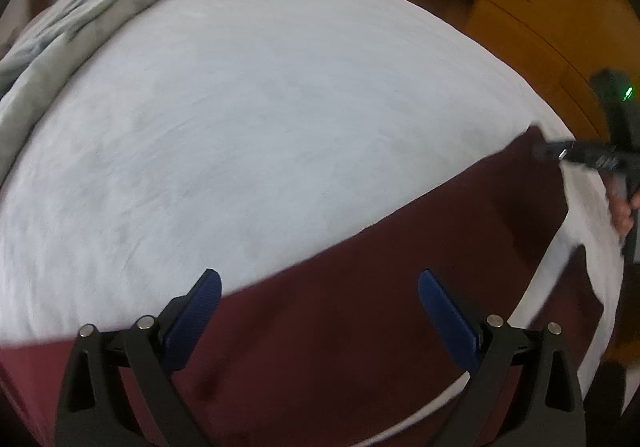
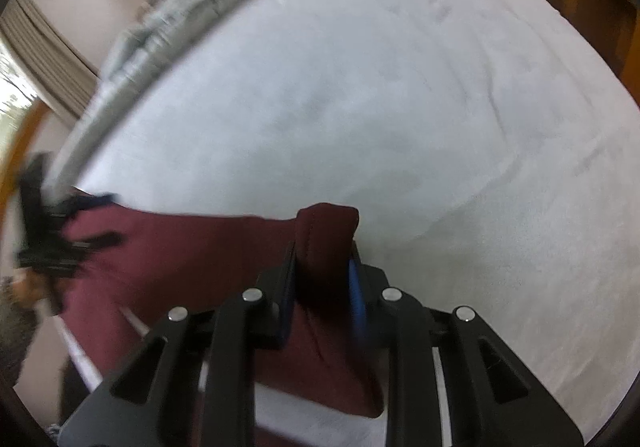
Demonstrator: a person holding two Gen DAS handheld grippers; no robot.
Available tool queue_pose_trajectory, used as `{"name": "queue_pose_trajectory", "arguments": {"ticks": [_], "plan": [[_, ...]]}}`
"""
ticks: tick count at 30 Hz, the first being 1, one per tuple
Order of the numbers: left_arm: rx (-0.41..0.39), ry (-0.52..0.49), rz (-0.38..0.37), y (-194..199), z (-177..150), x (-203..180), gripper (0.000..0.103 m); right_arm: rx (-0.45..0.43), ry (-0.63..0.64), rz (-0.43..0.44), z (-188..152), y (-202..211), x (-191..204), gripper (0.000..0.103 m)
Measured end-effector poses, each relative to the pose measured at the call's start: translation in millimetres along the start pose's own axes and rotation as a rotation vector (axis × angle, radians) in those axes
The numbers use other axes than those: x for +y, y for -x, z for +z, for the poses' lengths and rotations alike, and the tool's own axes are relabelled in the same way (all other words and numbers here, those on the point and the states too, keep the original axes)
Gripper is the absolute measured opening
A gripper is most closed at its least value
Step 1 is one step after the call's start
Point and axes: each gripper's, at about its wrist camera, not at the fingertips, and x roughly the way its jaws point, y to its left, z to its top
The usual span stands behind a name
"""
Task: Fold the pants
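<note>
Dark red pants (image 1: pixel 360 307) lie stretched along the near edge of a white bed (image 1: pixel 260 107). My left gripper (image 1: pixel 320 283) is open, its blue pads spread wide just above the pants. My right gripper (image 2: pixel 324 271) is shut on a bunched corner of the pants (image 2: pixel 326 231), lifted slightly off the bed (image 2: pixel 380 107). The right gripper also shows in the left wrist view (image 1: pixel 560 155) at the pants' far right end. The left gripper shows blurred in the right wrist view (image 2: pixel 80 223) at the pants' other end.
A crumpled grey blanket (image 1: pixel 80 15) lies along the bed's far left side, also in the right wrist view (image 2: pixel 192 3). A wooden cabinet (image 1: pixel 500 7) stands beyond the bed on the right. A curtain (image 2: pixel 44 47) hangs at the left.
</note>
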Motion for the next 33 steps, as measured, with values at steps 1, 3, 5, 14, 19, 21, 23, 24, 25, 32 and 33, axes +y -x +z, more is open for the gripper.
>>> {"name": "queue_pose_trajectory", "arguments": {"ticks": [1, 3, 5, 14, 19, 21, 23, 24, 25, 32, 33], "plan": [[0.013, -0.023, -0.018, -5.3, 2.6, 0.4, 0.099, -0.018, -0.005, 0.034, -0.4, 8.7, -0.8, 0.022], [0.036, -0.052, -0.075, -16.0, 12.7, 1.6, 0.099, -0.047, 0.005, 0.083, -0.3, 22.1, 3.3, 0.022], [0.058, -0.068, -0.149, -25.7, 21.8, 3.1, 0.099, -0.063, 0.024, 0.107, 1.3, 32.0, 6.8, 0.022], [0.206, -0.171, -0.436, -51.0, 39.4, -6.8, 0.099, -0.106, 0.088, 0.137, 13.5, 54.1, 20.0, 0.022], [0.317, -0.144, -0.541, -55.4, 27.6, -0.7, 0.098, -0.14, 0.087, 0.161, 12.1, 68.4, 19.4, 0.022], [0.328, -0.134, -0.538, -50.6, 23.2, -1.4, 0.069, -0.147, 0.088, 0.154, 12.5, 70.3, 21.3, 0.022], [0.335, -0.133, -0.511, -46.9, 22.7, 0.2, 0.029, -0.152, 0.082, 0.152, 9.3, 72.7, 20.7, 0.022], [0.325, -0.129, -0.497, -41.8, 21.8, -0.2, 0.024, -0.153, 0.075, 0.149, 7.9, 73.4, 20.7, 0.022], [0.291, -0.119, -0.481, -33.6, 23.3, -2.8, 0.02, -0.153, 0.07, 0.142, 5.6, 73.5, 20.9, 0.022], [0.033, -0.158, -0.243, 59.1, -2.0, -45.3, 0.015, -0.204, 0.06, 0.081, -28.9, 91.7, 26.1, 0.022], [0.018, -0.182, -0.21, 65.9, -7.8, -66.4, 0.015, -0.21, 0.079, 0.056, -37.9, 95.2, 30.0, 0.022]]}}
